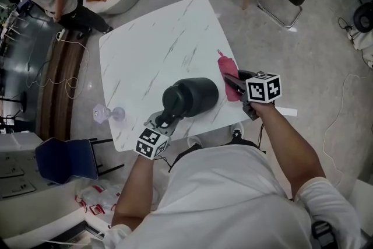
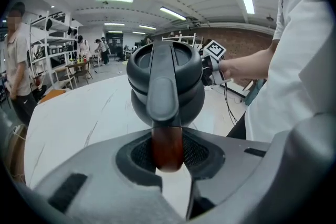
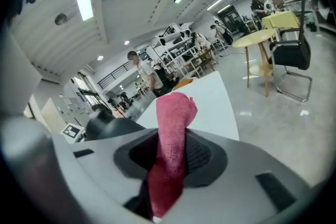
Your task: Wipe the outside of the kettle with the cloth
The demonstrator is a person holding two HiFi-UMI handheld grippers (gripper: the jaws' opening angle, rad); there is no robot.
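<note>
Jaws of the left gripper (image 1: 166,121) (image 2: 168,165) are being pressed onto the handle (image 2: 166,102) of the dark kettle (image 1: 189,96) (image 2: 165,68), which is being held at the table's (image 1: 157,49) near edge. Just beside it, toward the near right corner, the pink cloth (image 1: 226,67) (image 3: 176,123) is being pinched by the right gripper (image 1: 233,83) (image 3: 168,165). Whether the cloth is touching the kettle cannot be told.

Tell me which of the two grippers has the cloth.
The right gripper: the pink cloth is pinched between its jaws. The left gripper instead clamps the handle of the kettle.
</note>
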